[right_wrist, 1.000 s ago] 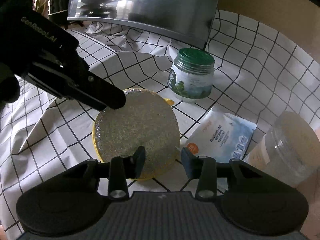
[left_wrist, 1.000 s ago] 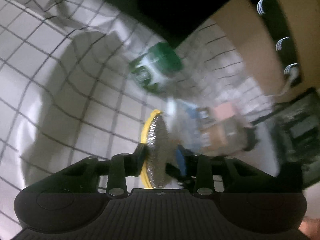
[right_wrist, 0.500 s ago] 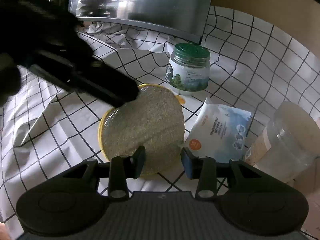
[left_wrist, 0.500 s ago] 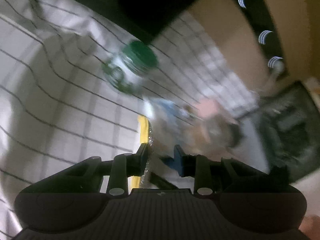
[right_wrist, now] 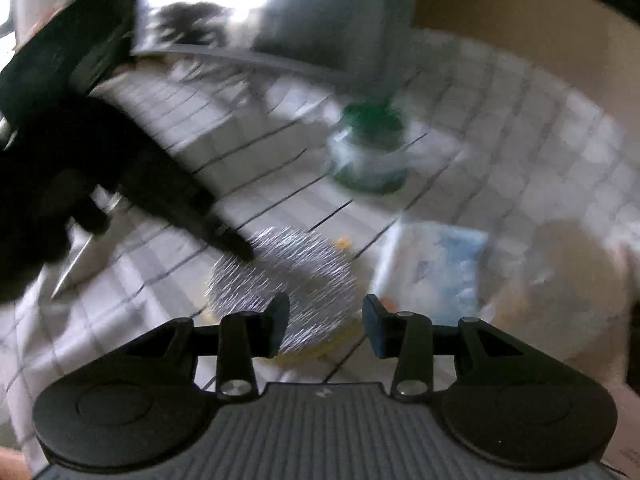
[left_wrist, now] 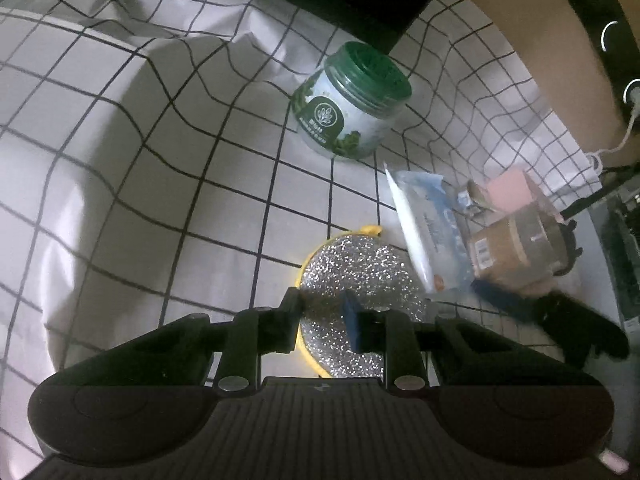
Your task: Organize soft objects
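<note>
Left gripper (left_wrist: 323,314): jaws just closing over sponge, grip not discernible.
Right gripper (right_wrist: 326,320): spread, empty.
Silver scouring sponge (left_wrist: 360,276): flat on checked cloth (left_wrist: 160,160), 7 o'clock of green-lidded jar (left_wrist: 352,100).

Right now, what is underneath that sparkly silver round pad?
A yellow layer peeks out around the sparkly pad's rim, with the checked cloth below. Anything else under the pad is covered.

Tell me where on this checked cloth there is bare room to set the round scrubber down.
The widest bare stretch is the checked cloth left of the green-lidded jar and the round scrubber. To the right it is crowded: wipes pack, brown container and the right hand-held gripper sit close together.
</note>
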`<state>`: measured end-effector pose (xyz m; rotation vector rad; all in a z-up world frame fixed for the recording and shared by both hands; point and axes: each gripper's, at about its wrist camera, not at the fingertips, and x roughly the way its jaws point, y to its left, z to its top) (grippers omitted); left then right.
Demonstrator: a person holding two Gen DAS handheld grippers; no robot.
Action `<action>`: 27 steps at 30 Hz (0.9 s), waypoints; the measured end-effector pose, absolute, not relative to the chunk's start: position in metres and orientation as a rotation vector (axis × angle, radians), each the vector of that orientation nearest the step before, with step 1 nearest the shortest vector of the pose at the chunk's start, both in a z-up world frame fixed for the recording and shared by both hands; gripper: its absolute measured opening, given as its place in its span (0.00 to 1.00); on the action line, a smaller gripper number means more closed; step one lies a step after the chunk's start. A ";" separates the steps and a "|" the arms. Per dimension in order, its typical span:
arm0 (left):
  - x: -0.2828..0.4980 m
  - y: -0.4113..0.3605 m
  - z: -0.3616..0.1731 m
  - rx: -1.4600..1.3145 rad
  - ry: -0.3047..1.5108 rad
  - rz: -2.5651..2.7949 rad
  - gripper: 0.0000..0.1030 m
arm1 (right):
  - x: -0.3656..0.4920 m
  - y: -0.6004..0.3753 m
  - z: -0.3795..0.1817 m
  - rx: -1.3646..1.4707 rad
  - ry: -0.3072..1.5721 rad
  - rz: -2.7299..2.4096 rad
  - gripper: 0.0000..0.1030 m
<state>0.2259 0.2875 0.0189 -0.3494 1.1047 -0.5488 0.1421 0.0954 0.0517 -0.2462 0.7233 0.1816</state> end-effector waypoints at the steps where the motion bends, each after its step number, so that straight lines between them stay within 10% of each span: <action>1: 0.223 0.290 0.020 -0.358 1.101 -0.549 0.25 | 0.146 0.093 0.053 -0.253 0.725 0.140 0.40; 13: 0.213 0.318 0.014 -0.413 1.106 -0.466 0.25 | 0.160 0.093 0.040 -0.210 0.828 0.159 0.31; 27: 0.204 0.321 0.027 -0.380 1.042 -0.494 0.25 | 0.163 0.097 0.049 -0.002 0.933 0.344 0.54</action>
